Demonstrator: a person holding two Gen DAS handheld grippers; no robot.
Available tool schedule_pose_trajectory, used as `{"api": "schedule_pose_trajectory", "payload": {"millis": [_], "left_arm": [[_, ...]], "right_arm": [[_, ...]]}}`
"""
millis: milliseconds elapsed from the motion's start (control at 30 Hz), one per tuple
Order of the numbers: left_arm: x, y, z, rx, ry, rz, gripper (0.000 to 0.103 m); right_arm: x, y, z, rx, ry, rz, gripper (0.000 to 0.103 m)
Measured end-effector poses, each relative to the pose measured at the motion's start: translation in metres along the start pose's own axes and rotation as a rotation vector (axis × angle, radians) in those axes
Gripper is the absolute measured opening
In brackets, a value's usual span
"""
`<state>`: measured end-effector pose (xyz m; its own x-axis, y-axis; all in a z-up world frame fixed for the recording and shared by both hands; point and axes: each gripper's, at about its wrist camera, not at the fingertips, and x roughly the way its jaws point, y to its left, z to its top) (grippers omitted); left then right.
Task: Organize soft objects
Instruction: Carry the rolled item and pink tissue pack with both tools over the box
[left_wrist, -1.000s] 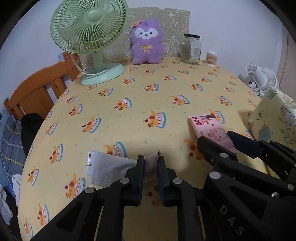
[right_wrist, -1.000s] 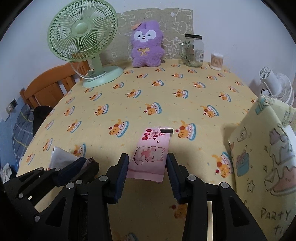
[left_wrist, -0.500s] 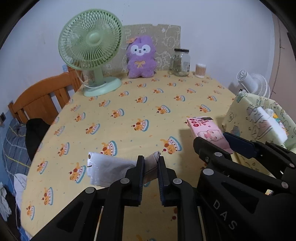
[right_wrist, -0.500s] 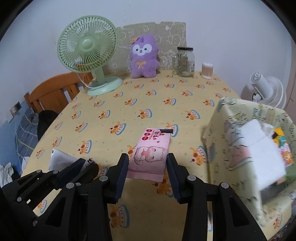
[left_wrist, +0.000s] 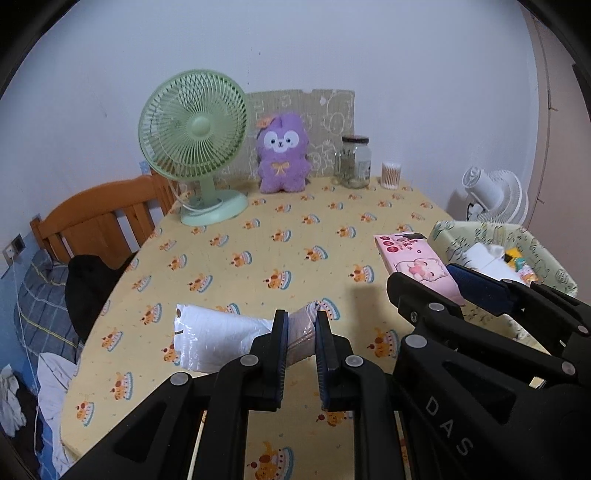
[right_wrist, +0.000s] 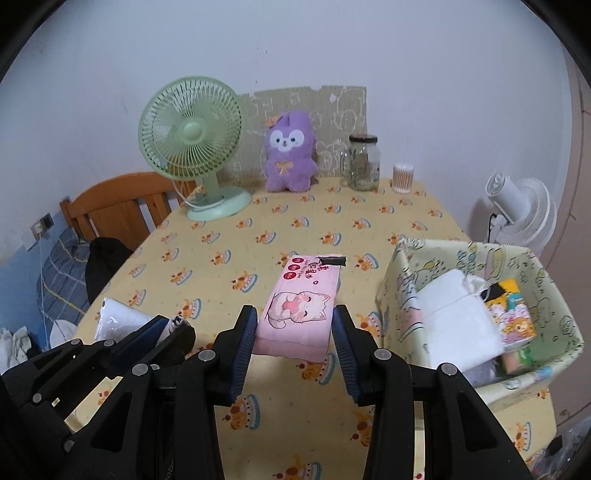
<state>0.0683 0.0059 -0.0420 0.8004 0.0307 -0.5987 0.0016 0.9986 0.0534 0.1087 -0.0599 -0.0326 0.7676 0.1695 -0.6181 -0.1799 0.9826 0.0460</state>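
Observation:
My left gripper (left_wrist: 299, 332) is shut on the end of a white plastic-wrapped soft pack (left_wrist: 218, 339), held above the yellow tablecloth. My right gripper (right_wrist: 295, 332) is shut on a pink tissue pack (right_wrist: 301, 306) with a cat print, also lifted. The pink pack shows in the left wrist view (left_wrist: 417, 262) too, and the white pack in the right wrist view (right_wrist: 118, 321). A fabric storage basket (right_wrist: 546, 302) stands at the right, holding a white tissue pack (right_wrist: 458, 321) and colourful packets. A purple plush toy (right_wrist: 291, 151) sits at the table's far edge.
A green desk fan (right_wrist: 192, 140) stands at the back left, a glass jar (right_wrist: 364, 162) and a cotton swab tub (right_wrist: 402, 177) at the back right. A wooden chair (right_wrist: 122, 206) is left of the table. A white fan (right_wrist: 517, 214) stands beyond the right edge.
Both grippers have risen and pulled back from the table with their packs still held. The basket's inside has come into view at the right.

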Motion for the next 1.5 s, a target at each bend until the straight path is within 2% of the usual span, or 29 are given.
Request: {"api": "schedule_pose_trajectory", "payload": {"millis": [333, 567, 1133, 1500], "left_arm": [[-0.034, -0.004, 0.006, -0.007, -0.079, 0.013, 0.012], [-0.042, -0.012, 0.01, -0.009, -0.123, -0.003, 0.012], [-0.036, -0.054, 0.029, 0.037, -0.173, -0.062, 0.012], [-0.025, -0.094, 0.042, 0.08, -0.191, -0.114, 0.012]], "right_arm": [[-0.035, 0.001, 0.008, -0.007, -0.07, 0.009, 0.045], [-0.049, -0.007, 0.011, -0.013, -0.107, -0.006, 0.045], [-0.061, -0.052, 0.02, 0.023, -0.161, -0.067, 0.045], [-0.063, -0.092, 0.026, 0.058, -0.181, -0.12, 0.045]]}}
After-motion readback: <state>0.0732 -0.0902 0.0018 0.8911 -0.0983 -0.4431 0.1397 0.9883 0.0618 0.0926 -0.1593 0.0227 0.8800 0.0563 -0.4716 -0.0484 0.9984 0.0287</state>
